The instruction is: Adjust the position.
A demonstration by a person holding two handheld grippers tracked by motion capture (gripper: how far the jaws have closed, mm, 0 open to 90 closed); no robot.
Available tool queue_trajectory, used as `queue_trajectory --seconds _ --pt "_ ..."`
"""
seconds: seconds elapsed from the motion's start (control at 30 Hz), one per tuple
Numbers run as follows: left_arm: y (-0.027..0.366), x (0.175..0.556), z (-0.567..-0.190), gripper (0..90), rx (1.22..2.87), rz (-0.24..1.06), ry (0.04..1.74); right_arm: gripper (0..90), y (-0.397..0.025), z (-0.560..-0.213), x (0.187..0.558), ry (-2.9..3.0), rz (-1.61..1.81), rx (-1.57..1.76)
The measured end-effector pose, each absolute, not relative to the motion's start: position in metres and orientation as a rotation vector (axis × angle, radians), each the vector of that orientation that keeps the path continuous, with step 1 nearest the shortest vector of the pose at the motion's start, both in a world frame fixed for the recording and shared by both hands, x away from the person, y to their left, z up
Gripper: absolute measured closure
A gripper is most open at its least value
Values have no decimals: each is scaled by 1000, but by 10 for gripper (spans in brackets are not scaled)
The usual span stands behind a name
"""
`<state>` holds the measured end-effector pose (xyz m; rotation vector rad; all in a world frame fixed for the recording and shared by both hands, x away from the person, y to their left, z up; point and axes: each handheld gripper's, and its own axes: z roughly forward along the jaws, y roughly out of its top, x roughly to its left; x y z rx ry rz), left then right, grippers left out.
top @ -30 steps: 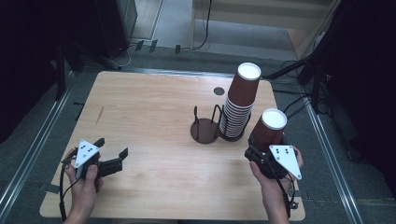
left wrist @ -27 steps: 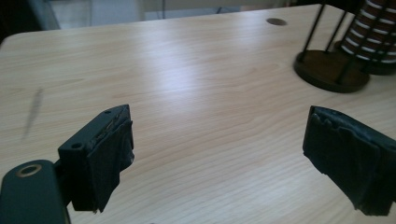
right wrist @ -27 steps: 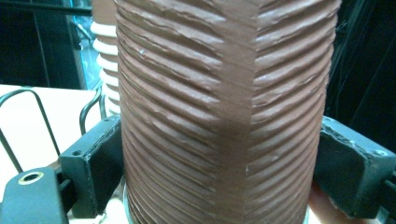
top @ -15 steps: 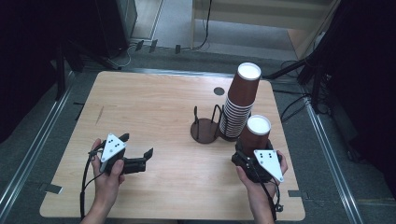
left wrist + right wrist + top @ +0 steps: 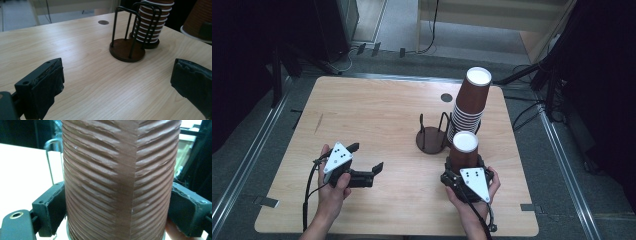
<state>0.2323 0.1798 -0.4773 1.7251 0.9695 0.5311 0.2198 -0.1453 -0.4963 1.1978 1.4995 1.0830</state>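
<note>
A ribbed brown paper cup [image 5: 464,149] stands mouth down, its white rim at the bottom, near the table's front right. My right gripper [image 5: 463,172] is shut on its sides, and both jaws press the cup [image 5: 120,177] in the right gripper view. A tall stack of the same cups [image 5: 471,107] stands just behind it. Beside the stack is a black wire cup holder [image 5: 432,135] on a round base. My left gripper [image 5: 366,156] is open at the front left with nothing in it, its jaws pointing toward the holder [image 5: 127,47]. The left gripper view also has the stack [image 5: 152,22] and the held cup [image 5: 197,20].
The wooden table [image 5: 372,115] has a small round hole [image 5: 446,98] near its far edge. Cables and dark stands lie on the floor beyond the table. Metal rails [image 5: 247,160] run along both sides.
The right gripper has carried the cup left and toward the near edge, away from the stack. The left gripper has moved right toward the table's middle, still open.
</note>
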Motion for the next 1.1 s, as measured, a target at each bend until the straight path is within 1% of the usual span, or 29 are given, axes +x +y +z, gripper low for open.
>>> queue_trajectory --seconds 0.03,0.2,0.5,0.83,1.1 --pt "176 231 -475 0 1724 507 956 110 -138 -499 217 1530 1073 1168" --pt "167 226 -470 0 1742 481 904 110 -125 -503 214 1572 1076 1140" --pt "157 226 -470 0 1785 413 876 110 -111 -511 212 1631 1052 1083" --pt "144 224 -466 15 1836 331 816 110 -94 -526 207 1726 1000 929" --pt "141 226 -467 16 1866 286 815 110 -82 -532 204 1761 979 850"
